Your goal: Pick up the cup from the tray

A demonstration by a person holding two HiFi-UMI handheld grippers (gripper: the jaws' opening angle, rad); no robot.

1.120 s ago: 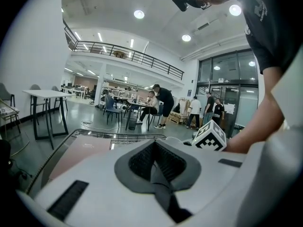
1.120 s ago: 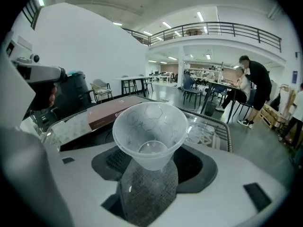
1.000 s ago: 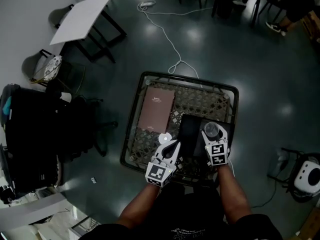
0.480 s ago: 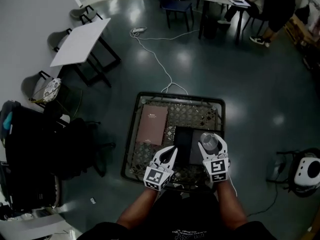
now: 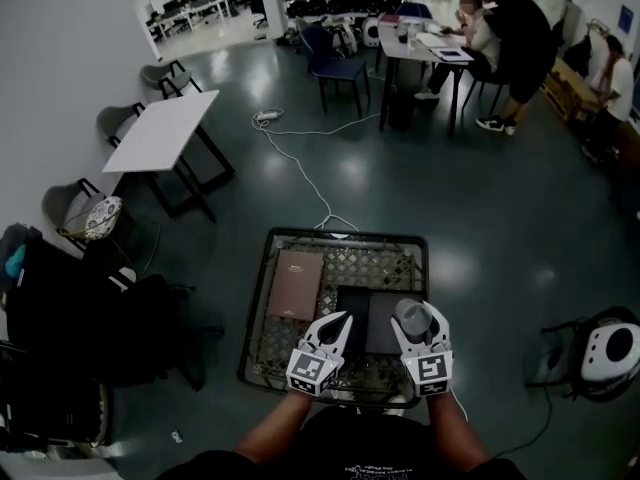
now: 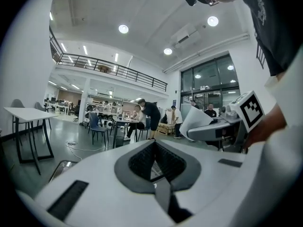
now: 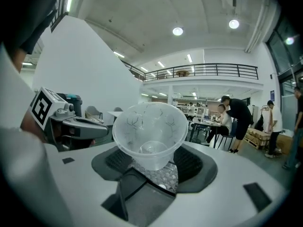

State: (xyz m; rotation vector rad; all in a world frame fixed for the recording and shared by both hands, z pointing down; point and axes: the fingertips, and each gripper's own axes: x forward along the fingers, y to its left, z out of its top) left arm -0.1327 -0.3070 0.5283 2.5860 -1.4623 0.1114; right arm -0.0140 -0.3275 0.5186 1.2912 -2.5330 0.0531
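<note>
We saw the right gripper (image 7: 152, 168) pinching the cup (image 7: 150, 126), a clear plastic one. It was held low on its wall between the two ribbed pads (image 7: 189, 161). The cup's open mouth was turned partly towards that gripper's camera, and its small base showed through the wall. Behind it there was only the room.

In the head view the right gripper (image 5: 418, 320) and the cup (image 5: 412, 317) sat over the right edge of the dark tray (image 5: 355, 308), which lay on the wire-mesh cart (image 5: 345, 234). From that steep angle we could not judge how high the cup hung, though it seemed to be clear of the tray.

The left gripper (image 6: 154, 161) had its fingers pressed together with nothing between them. Its view caught the right gripper (image 6: 221, 129) off to the side, with the cup (image 6: 195, 121) showing pale at its tip. In the head view the left gripper (image 5: 343, 321) hovered over the left edge of the tray, near the right one but apart from it.

A brown book (image 5: 295, 283) lay flat on the cart to the left of the tray. Beyond the cart a white cable (image 5: 300, 158) trailed across the dark floor. A white table (image 5: 160, 133) stood at the left, and people (image 5: 500, 28) were gathered at a desk far off.
</note>
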